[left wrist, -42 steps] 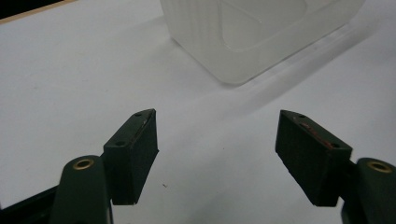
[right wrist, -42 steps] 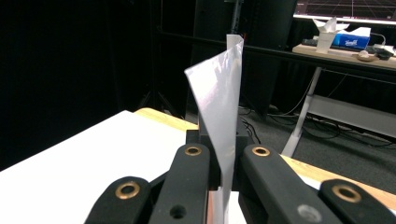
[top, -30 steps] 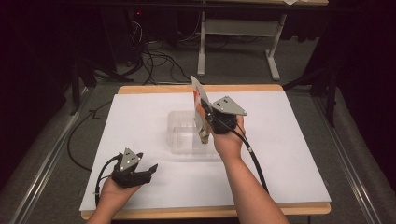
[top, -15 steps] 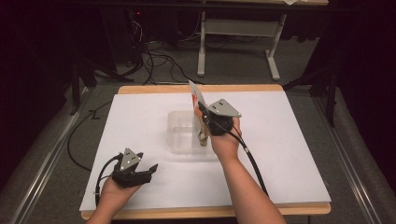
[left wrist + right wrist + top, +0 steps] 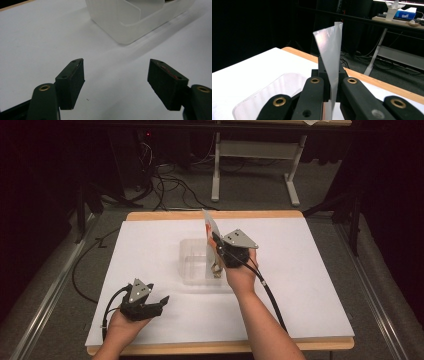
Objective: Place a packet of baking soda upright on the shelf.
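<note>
Wooden-edged table w/ white sheet top [image 5: 150,255] spans most of the high view. Near its centre sits a clear, rounded-corner plastic tub [image 5: 192,262]; in the left gripper view the same tub [image 5: 140,22] stands at approx 1 o'clock from the jaws, frosted walls, a curved clear piece visible inside, rest of contents can't be made out.

Right gripper [image 5: 216,241], held by the person's right hand [image 5: 241,272], is at the tub's 3 o'clock rim. Its jaws are clamped tight on a thin, silvery-white flat packet w/ an orange patch [image 5: 210,226], which points up toward 12 o'clock, raised above the tub. In the right gripper view the packet [image 5: 330,55] stands edge-on betw. the closed jaws, slightly twisted, w/ the tub's clear rim [image 5: 269,92] at 8 o'clock below.

Left gripper [image 5: 159,304] rests in the left hand [image 5: 122,325] at the table's 7 o'clock corner, well apart from the tub. Jaws spread wide, nothing betw. them, white sheet underneath.
</note>
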`<state>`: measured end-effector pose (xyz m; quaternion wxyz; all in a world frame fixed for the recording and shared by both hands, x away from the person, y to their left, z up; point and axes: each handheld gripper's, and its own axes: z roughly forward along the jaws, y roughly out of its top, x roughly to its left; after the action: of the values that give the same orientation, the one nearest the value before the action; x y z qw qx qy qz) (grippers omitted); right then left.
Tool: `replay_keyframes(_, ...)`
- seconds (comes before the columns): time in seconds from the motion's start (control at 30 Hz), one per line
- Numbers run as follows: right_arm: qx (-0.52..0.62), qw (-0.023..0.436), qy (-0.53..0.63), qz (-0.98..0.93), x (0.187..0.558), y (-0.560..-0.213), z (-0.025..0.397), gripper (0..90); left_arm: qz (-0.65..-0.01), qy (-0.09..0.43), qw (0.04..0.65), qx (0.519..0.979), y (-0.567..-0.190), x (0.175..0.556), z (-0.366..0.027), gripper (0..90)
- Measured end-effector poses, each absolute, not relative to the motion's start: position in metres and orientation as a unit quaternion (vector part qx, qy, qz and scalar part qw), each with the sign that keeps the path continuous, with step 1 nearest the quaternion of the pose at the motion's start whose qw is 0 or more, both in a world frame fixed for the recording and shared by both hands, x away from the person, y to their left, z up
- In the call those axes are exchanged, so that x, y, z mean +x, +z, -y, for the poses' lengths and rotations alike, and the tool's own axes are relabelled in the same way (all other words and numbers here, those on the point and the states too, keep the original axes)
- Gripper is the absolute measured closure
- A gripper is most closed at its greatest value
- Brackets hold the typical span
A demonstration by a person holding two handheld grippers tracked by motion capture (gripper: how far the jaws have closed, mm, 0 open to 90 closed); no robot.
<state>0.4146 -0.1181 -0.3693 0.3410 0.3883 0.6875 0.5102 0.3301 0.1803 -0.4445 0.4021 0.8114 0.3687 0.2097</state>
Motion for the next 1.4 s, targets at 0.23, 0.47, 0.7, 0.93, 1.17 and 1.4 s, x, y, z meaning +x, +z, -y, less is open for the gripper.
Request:
replay_keyframes(0.23, 0.393, 0.336, 0.514, -0.684, 0.413, -0.375, 0.119, 90.0, -0.37, 0.209, 0.404, 0.81, -0.444, 0.33, -0.181, 30.2)
replay_keyframes(0.47, 0.393, 0.335, 0.517, -0.683, 0.412, -0.379, 0.118, 90.0, -0.369, 0.209, 0.404, 0.81, -0.444, 0.33, -0.181, 30.2)
replay_keyframes(0.7, 0.396, 0.331, 0.515, -0.685, 0.41, -0.381, 0.119, 89.6, -0.369, 0.21, 0.403, 0.811, -0.444, 0.33, -0.18, 30.2)
replay_keyframes(0.93, 0.399, 0.328, 0.511, -0.687, 0.409, -0.383, 0.119, 89.5, -0.368, 0.211, 0.403, 0.811, -0.444, 0.33, -0.181, 30.2)
replay_keyframes(1.17, 0.401, 0.326, 0.51, -0.687, 0.411, -0.383, 0.12, 89.6, -0.368, 0.21, 0.403, 0.811, -0.444, 0.33, -0.18, 30.1)
replay_keyframes(1.4, 0.409, 0.322, 0.506, -0.688, 0.415, -0.384, 0.124, 89.7, -0.368, 0.21, 0.402, 0.812, -0.444, 0.33, -0.18, 30.2)
